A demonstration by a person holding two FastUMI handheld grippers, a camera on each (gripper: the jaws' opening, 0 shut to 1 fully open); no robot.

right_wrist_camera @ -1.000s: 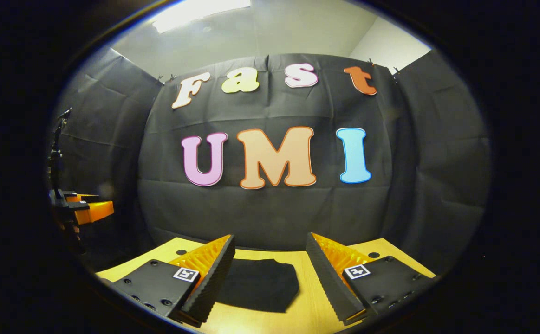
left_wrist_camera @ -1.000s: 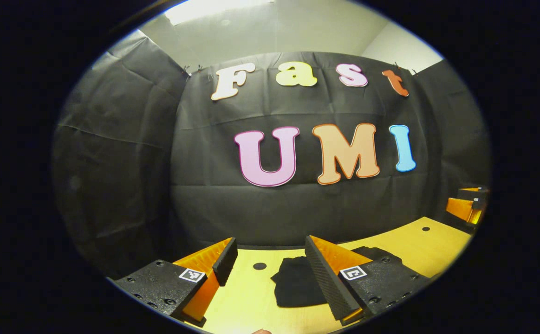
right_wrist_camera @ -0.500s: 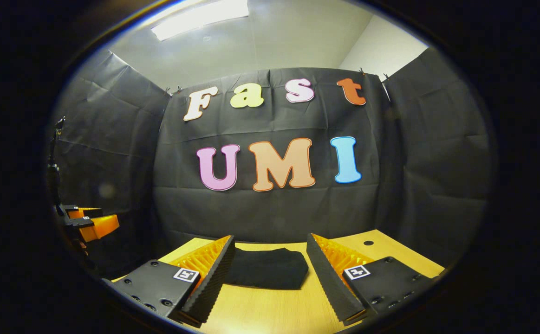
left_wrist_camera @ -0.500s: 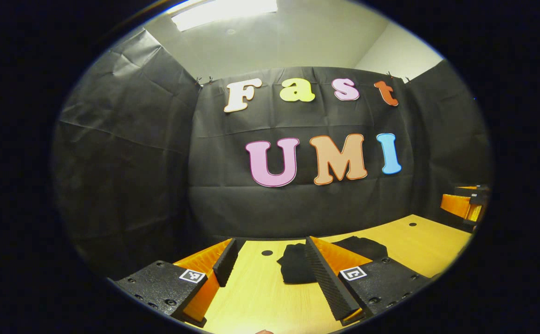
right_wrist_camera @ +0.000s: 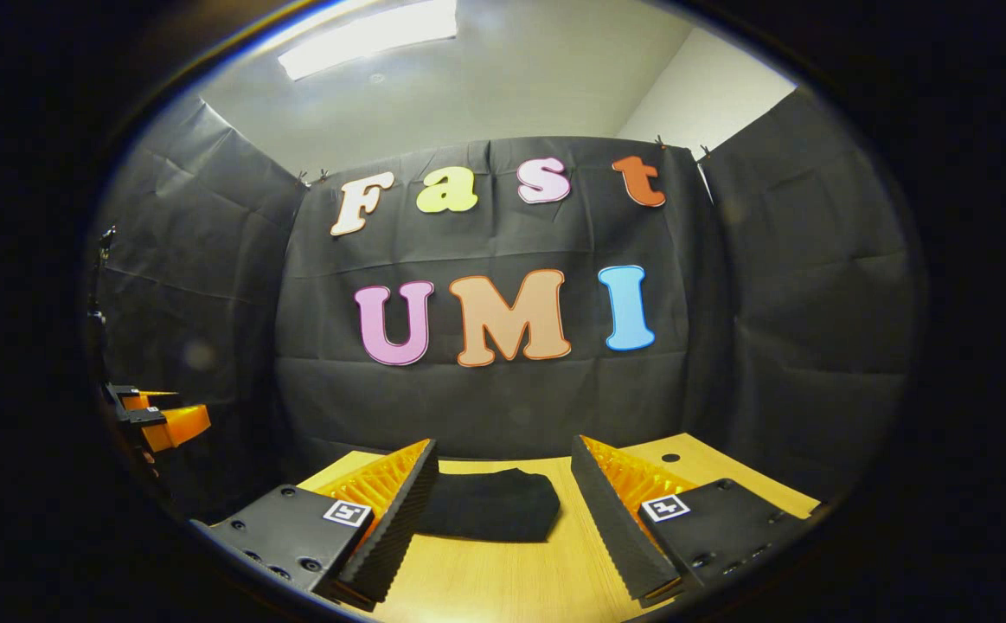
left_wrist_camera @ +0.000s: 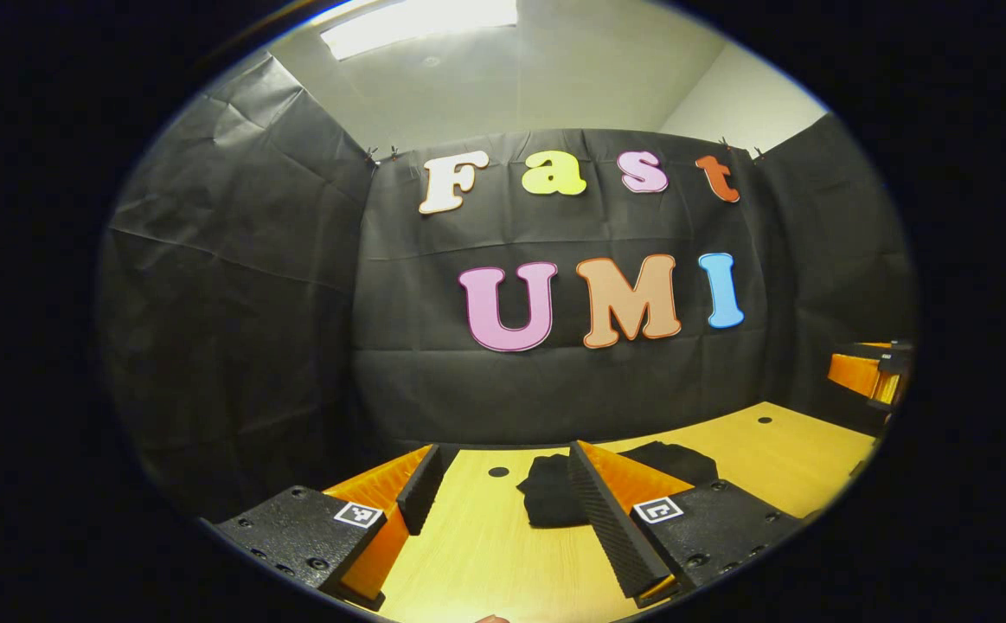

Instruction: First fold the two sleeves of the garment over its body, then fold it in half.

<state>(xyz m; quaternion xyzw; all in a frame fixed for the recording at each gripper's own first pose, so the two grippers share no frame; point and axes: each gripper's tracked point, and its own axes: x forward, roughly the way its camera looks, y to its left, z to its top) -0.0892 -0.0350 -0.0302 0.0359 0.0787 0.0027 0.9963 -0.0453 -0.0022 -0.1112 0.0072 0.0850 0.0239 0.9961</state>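
Right gripper view: folded garment (right_wrist_camera: 487,517) on table (right_wrist_camera: 511,580), edges free.

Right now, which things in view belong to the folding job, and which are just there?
Job:
- black garment, folded compactly on the table
- left gripper, open
- right gripper, open

Just there:
- wooden table
- black cloth wall

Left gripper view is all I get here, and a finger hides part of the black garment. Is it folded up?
Observer: Yes. In the right gripper view the black garment lies on the wooden table as one compact folded rectangle, with no sleeve sticking out.
Operator: Do the right tongs have hold of it?
Observer: No. The right tongs stand open with nothing pinched between the fingers, and the garment rests flat on the table.
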